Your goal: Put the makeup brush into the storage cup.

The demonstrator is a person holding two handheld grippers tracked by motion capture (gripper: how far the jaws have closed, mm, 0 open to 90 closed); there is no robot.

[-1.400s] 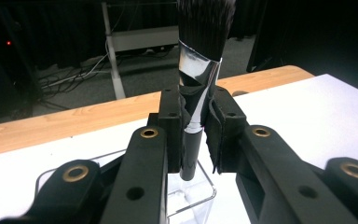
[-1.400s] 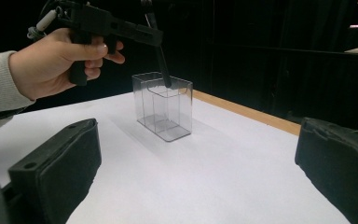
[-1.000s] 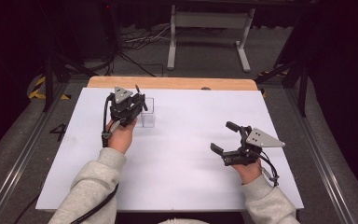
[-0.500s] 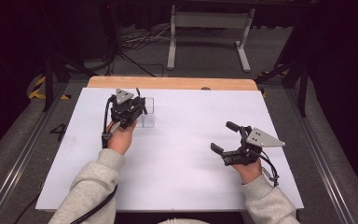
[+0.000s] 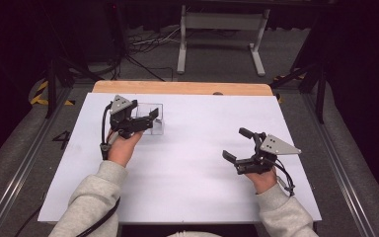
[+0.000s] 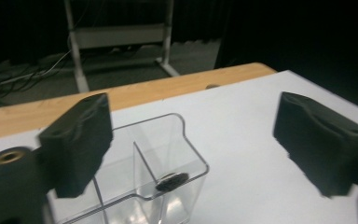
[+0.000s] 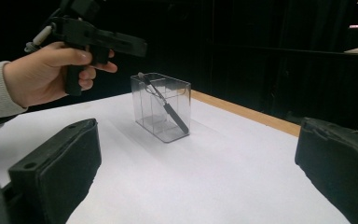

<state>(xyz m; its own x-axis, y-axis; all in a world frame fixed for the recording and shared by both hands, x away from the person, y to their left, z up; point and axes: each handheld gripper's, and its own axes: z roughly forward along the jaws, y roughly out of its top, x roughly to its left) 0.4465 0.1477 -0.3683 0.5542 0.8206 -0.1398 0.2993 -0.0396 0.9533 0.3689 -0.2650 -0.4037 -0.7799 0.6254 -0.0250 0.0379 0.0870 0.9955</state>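
Clear plastic box (image 5: 150, 118) stands upright on the white desk (image 5: 187, 163), toward the far left part, near the wooden back edge (image 5: 182, 88). Its walls are transparent and rectangular, open at the top, with an inner divider splitting it into compartments, as seen in the left gripper view (image 6: 144, 168). A dark slender pen-like tool (image 7: 165, 105) leans diagonally inside it, its upper end resting against the rim; which compartment holds it cannot be told for certain. The left hand-held gripper (image 5: 139, 117) hovers directly over the box with jaws spread wide, gripping nothing; the box shows between and below them. The left hand (image 5: 122, 147) holds its handle. The right hand-held gripper (image 5: 238, 145) sits well apart from the box at the right side of the desk, low over the surface, jaws likewise wide apart and empty. Both sleeves are light grey.
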